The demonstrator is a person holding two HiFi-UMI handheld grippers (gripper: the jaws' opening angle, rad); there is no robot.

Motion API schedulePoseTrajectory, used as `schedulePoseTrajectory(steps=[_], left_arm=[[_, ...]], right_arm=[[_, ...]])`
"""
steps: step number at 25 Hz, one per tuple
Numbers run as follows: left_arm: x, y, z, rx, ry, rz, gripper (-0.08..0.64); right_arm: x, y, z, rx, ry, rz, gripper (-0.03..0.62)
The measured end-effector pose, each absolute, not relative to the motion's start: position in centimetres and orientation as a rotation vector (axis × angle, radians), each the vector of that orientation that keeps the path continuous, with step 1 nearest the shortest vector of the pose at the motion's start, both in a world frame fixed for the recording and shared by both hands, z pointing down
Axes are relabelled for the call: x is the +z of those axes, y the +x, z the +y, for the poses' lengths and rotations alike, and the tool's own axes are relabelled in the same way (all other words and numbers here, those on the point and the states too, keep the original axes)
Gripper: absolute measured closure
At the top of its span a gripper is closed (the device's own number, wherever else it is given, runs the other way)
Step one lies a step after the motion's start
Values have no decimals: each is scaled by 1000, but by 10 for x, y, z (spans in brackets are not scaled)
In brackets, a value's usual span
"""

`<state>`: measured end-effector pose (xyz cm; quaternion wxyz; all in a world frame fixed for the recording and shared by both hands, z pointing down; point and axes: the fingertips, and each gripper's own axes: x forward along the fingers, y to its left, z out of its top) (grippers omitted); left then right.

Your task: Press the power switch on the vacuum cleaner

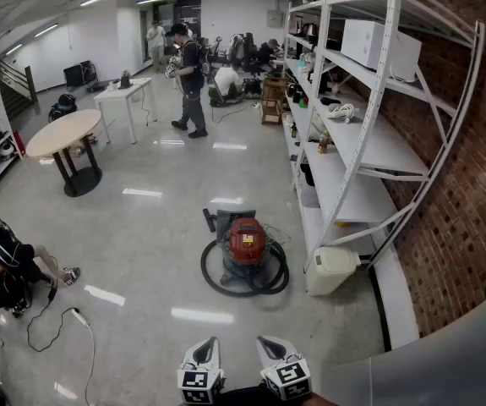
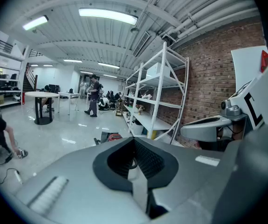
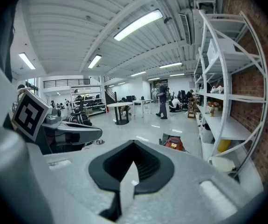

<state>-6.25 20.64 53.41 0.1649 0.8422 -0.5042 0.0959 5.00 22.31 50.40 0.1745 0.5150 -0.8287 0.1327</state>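
Note:
The red vacuum cleaner [image 1: 247, 242] stands on the shiny floor, its black hose [image 1: 244, 283] coiled around its base. It is a good distance ahead of both grippers. My left gripper [image 1: 206, 350] and right gripper [image 1: 273, 348] sit side by side at the bottom edge of the head view, pointing toward it. Both are shut with nothing between the jaws. In the left gripper view the vacuum cleaner [image 2: 112, 136] peeks just over the left gripper [image 2: 134, 141]. The right gripper view shows the vacuum cleaner [image 3: 174, 143] to the right of the right gripper [image 3: 134, 144].
A white shelving rack [image 1: 354, 155] runs along the brick wall on the right, with a white bin [image 1: 330, 269] at its foot beside the vacuum. A person [image 1: 8, 265] sits on the floor at left near a loose cable [image 1: 57, 321]. A round table [image 1: 63, 134] and a standing person [image 1: 192, 79] are farther back.

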Motion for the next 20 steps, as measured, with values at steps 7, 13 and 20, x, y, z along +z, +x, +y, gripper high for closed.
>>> schedulePoseTrajectory(steps=[7, 13, 20], left_arm=[[529, -68, 201, 266, 2401, -1434, 545], [528, -73, 202, 254, 2406, -1434, 545], [532, -82, 197, 240, 2409, -1430, 545]], right_arm=[[509, 41, 220, 395, 1451, -2388, 601], [502, 36, 221, 379, 1465, -2362, 601], [519, 30, 217, 424, 1463, -2379, 600]])
